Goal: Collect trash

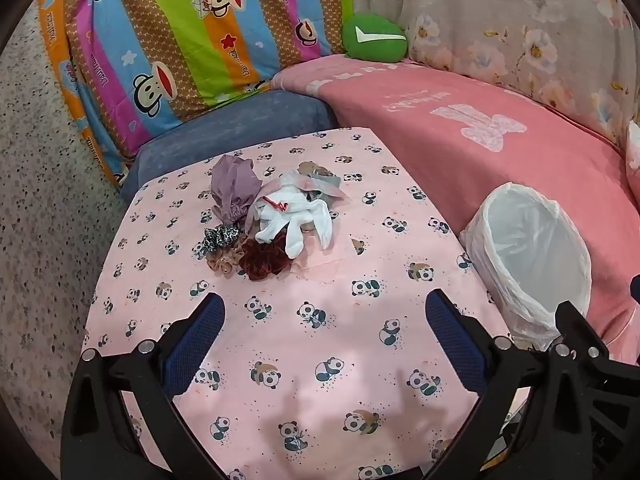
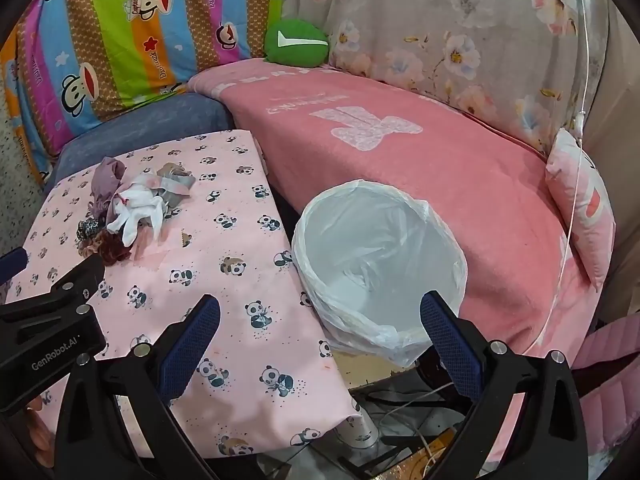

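While both grippers, left [image 1: 324, 308] and right [image 2: 320, 312], gape empty, pile [image 1: 266, 224] (socks, scrunchies, probably) sits left of bin [image 2: 380, 264].

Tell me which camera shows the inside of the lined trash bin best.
The right wrist view: the lined trash bin sits near the centre, its whole rim and its inside, holding only the bag, visible between table and sofa. The left wrist view catches the bin at the right edge, seen at a slant, its lower rim hidden by the right claw.
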The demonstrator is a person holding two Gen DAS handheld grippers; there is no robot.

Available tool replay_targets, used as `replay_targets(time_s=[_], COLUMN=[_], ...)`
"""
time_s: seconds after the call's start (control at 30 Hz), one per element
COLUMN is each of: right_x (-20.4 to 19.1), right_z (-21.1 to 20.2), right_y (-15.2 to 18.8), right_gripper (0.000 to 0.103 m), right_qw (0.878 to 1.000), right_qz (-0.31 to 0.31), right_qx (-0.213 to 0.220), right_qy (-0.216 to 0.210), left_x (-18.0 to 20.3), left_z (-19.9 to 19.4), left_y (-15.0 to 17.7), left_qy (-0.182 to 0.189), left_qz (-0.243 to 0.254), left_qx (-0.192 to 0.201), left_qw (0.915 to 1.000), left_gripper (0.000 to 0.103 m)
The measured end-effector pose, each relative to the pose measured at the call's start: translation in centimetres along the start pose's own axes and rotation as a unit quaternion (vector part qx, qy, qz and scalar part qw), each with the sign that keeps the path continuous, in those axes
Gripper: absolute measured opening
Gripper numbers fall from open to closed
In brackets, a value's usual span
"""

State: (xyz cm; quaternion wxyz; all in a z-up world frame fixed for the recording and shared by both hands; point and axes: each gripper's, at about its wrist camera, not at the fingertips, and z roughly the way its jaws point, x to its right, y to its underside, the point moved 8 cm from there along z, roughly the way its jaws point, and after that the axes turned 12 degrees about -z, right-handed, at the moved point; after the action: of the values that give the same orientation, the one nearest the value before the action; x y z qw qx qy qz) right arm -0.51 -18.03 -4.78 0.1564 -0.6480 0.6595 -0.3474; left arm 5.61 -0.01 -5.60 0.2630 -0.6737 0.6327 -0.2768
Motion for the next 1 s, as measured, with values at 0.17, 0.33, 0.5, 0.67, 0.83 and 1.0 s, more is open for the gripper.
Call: replay_targets(time_s=[0.17, 0.33, 0.5, 0.67, 0.83, 1.0], right_x=[0.0, 0.3, 0.4, 0.2, 0.3, -0.4], right_z=[0.0, 0.1, -0.1, -0.2, -0.3, -0.8], right_y=[-0.1, -0.1, -0.2, -0.2, -0.4, -0.7], right_gripper=[0.098, 0.098, 0.098, 0.098, 0.098, 0.098], right_qw=[1.000, 1.000, 1.000, 1.000, 1.000, 1.000], right_qz=[-0.002, -0.002, -0.003, -0.004, -0.005, -0.008], right_qx=[-0.001, 0.001, 0.000, 0.000, 0.001, 0.004], right_qy=[0.002, 0.004, 0.005, 0.007, 0.008, 0.012], left_x=[-0.1, -1.0, -1.2, -1.1, -1.1, -1.2], left_z=[0.1, 0.1, 0.3, 0.2, 0.2, 0.0], left_y=[-0.1, -0.6, -0.4, -0.4, -0.4, -0.4], left_qy=[0.002, 0.003, 0.005, 0.004, 0.003, 0.003], left_qz=[-0.005, -0.012, -0.016, -0.014, -0.015, -0.015], left_qx=[-0.007, -0.002, 0.002, 0.004, -0.004, -0.003], left_qw=[1.0000, 0.9999, 0.9999, 0.9999, 0.9999, 0.9999], left_gripper=[0.096, 0.096, 0.096, 0.096, 0.096, 0.096])
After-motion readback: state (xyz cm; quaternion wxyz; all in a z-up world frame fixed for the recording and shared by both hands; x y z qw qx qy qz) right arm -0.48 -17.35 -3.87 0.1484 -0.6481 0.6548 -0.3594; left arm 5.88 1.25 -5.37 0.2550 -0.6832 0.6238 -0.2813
